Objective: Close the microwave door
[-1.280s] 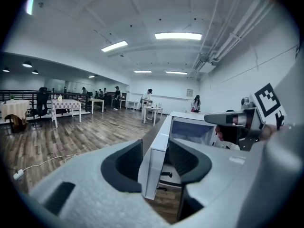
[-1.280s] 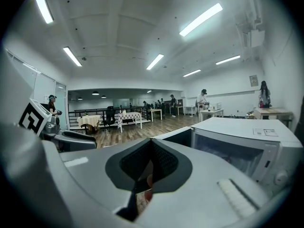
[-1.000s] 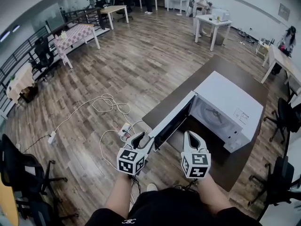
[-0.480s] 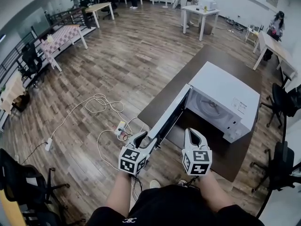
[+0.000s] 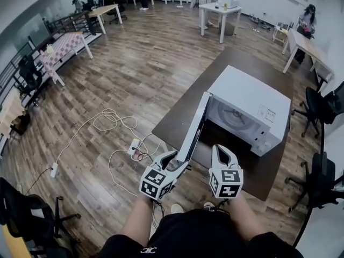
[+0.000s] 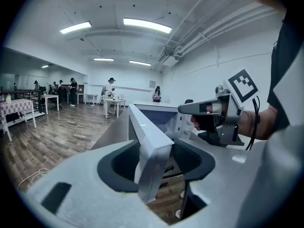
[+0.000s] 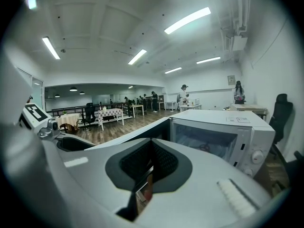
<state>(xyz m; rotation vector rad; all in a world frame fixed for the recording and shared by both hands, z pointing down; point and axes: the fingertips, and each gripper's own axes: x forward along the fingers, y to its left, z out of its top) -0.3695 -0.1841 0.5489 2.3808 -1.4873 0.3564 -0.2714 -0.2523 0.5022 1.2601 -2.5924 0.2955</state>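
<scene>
- While the microwave door (image 5: 192,129) stands swung wide out from the oven's left front corner, its free edge points back toward the person, over the bench's near edge.
- That free edge sits between the jaws of the left tool (image 5: 179,160). The jaws are spread apart, one on each face of the door, and a dark gap shows on both sides, so the tool straddles the door rather than clamping it.
- Behind the door, the white microwave (image 5: 252,98) rests on the dark brown bench (image 5: 174,114). Its cavity (image 5: 234,115) is open to view and its control panel (image 7: 256,148) is on the right of the front.
- Right of the door, the right tool (image 5: 217,151) hovers over the bench in front of the open cavity. Its jaws are pressed together with nothing between them.
- Each tool carries a marker cube (image 5: 157,183) close to the person's wrist, low in the head view.
- On the wooden floor (image 5: 140,63) left of the bench lie a power strip (image 5: 135,145) and loops of white cable (image 5: 115,120).
- Dark office chairs (image 5: 317,190) stand right of the bench. Farther off are white tables (image 5: 217,8), with several people (image 5: 309,15) near them.
</scene>
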